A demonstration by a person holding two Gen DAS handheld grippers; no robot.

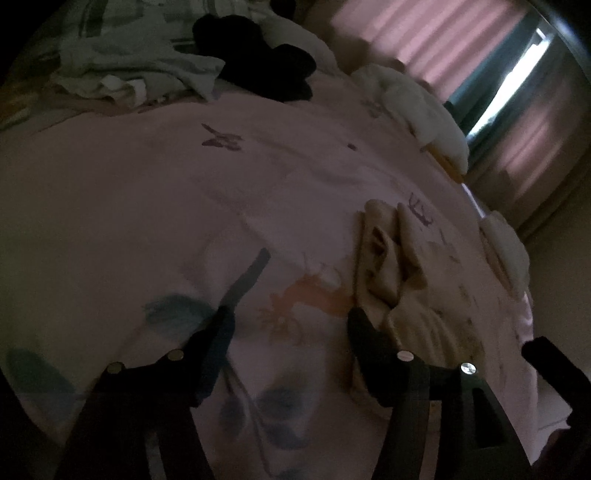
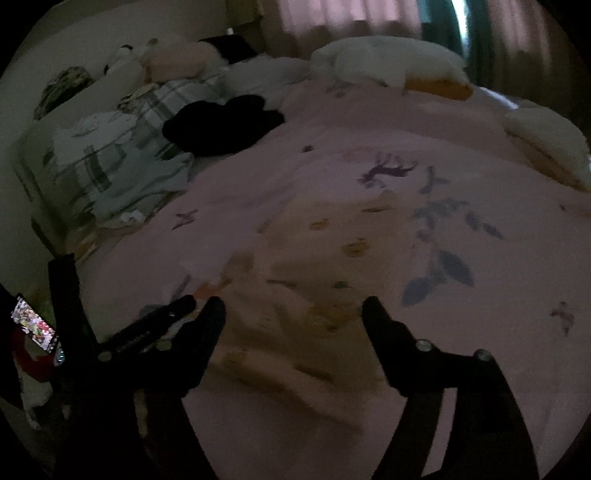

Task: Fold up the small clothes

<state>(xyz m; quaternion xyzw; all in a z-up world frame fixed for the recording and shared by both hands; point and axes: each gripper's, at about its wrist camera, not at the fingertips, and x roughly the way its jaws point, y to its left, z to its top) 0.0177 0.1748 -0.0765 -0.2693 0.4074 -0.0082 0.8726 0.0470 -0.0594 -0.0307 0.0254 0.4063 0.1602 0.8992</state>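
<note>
A small beige garment (image 1: 391, 258) lies crumpled on the pink bedspread (image 1: 184, 192), just ahead of the right finger of my left gripper (image 1: 291, 317), which is open and empty. In the right wrist view the same beige garment (image 2: 314, 295), with small printed motifs, lies spread flat on the bedspread (image 2: 406, 129) between and ahead of the fingers of my right gripper (image 2: 293, 306), which is open and empty just above it. The left gripper's fingers (image 2: 162, 314) show at the lower left there.
A pile of pale and plaid clothes (image 2: 110, 162) and a black garment (image 2: 221, 125) lie at the far left of the bed. White pillows (image 2: 388, 61) sit along the far edge by pink curtains (image 1: 424, 33). A lit phone (image 2: 35, 328) is at lower left.
</note>
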